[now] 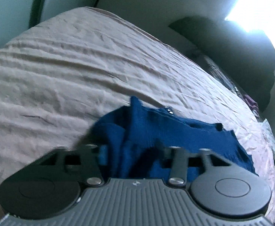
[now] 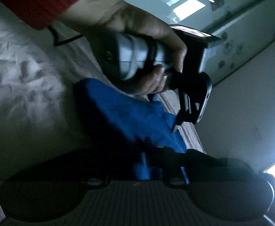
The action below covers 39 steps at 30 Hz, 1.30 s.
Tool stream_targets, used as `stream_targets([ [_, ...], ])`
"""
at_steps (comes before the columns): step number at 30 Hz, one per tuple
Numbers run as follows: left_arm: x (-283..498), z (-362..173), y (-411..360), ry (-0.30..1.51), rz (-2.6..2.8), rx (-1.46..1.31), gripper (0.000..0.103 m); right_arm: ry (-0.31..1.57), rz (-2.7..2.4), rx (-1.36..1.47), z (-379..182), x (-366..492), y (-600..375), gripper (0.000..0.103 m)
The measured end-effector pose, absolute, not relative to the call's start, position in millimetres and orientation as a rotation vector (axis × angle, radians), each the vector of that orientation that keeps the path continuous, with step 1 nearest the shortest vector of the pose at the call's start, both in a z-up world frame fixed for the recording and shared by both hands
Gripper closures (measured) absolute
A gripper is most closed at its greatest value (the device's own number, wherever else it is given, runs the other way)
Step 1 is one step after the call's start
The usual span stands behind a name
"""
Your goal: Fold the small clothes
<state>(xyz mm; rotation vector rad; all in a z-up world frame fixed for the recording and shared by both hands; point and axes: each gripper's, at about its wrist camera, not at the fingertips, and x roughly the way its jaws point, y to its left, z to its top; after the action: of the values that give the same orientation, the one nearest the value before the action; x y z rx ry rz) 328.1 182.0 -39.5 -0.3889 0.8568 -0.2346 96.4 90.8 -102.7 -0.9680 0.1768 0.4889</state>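
Note:
A small dark blue garment (image 1: 171, 131) lies bunched on the beige bedsheet (image 1: 71, 66). In the left wrist view the cloth runs down between my left gripper's (image 1: 133, 150) fingers, which look closed on it. In the right wrist view the same blue garment (image 2: 130, 116) stretches from my right gripper (image 2: 152, 162), whose fingers sit close together around a fold, up to the other hand-held gripper (image 2: 177, 126), held by a hand in a red sleeve. The right view is dark and blurred.
The wrinkled sheet covers the bed (image 1: 43, 113). A dark headboard or cushion (image 1: 231, 52) and some cloth (image 1: 252, 103) lie at the far right edge. A bright window (image 1: 260, 9) glares above. A patterned wardrobe (image 2: 241, 43) stands behind.

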Motion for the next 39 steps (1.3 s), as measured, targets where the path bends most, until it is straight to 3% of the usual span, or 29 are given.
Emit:
stream_targets([
  [2,332,-42,186,0.868,-0.228,-0.408,0.087,0.178,0.502,-0.950,-101,95,89,0.091],
  [3,332,-43,188,0.873,-0.231,-0.427,0.089,0.183,0.516,-0.926,-98,95,87,0.093],
  [15,312,-4,161,0.812,-0.139,-0.370,0.091,0.335,0.683,-0.293,-46,120,4,0.097],
  [25,298,39,121,0.775,-0.151,-0.387,0.091,0.470,0.811,0.314,-35,144,-100,0.097],
  [39,292,60,77,0.775,-0.157,-0.390,0.092,0.460,0.777,0.455,-40,145,-144,0.099],
])
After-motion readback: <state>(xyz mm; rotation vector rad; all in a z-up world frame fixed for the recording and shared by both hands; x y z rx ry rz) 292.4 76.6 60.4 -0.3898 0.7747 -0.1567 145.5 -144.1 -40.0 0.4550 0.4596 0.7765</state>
